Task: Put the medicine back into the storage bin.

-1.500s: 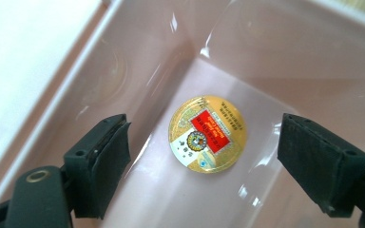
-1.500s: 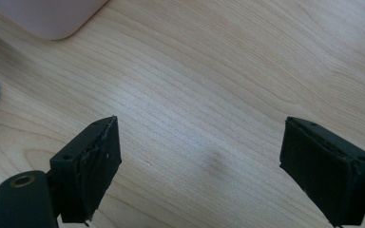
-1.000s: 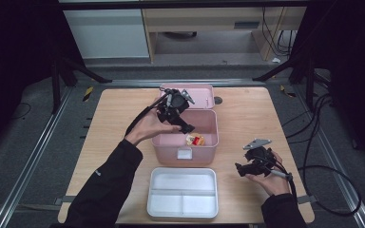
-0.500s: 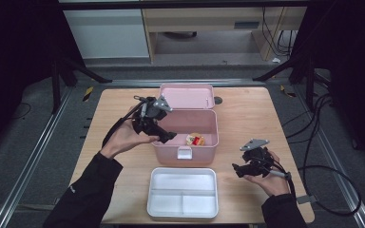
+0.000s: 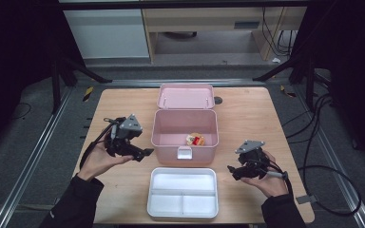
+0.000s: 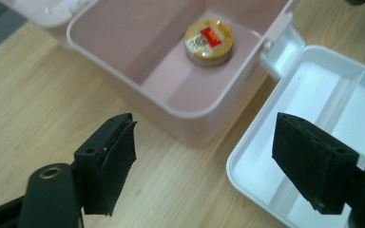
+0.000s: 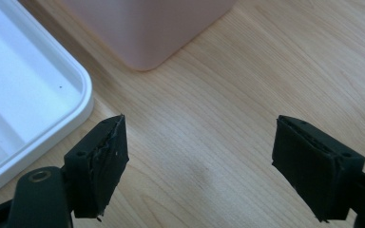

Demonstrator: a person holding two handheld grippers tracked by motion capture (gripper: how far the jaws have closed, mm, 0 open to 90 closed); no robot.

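Observation:
An open pink box stands mid-table with its lid tipped back. On its floor lies a round gold tin with a red label, which also appears in the left gripper view as the tin. My left gripper hovers just left of the box, jaws open and empty, aimed at the box wall and the white tray. To the right of the tray, my right gripper is held open and empty above bare wood, near the box corner.
A white divided tray sits empty in front of the box, close to the table's near edge. The wooden table has free room at both sides of the box. Cables trail from both grippers.
My left hand has swung from above the box to the left and slightly down, ending beside the box's left wall. The right hand has stayed where it was.

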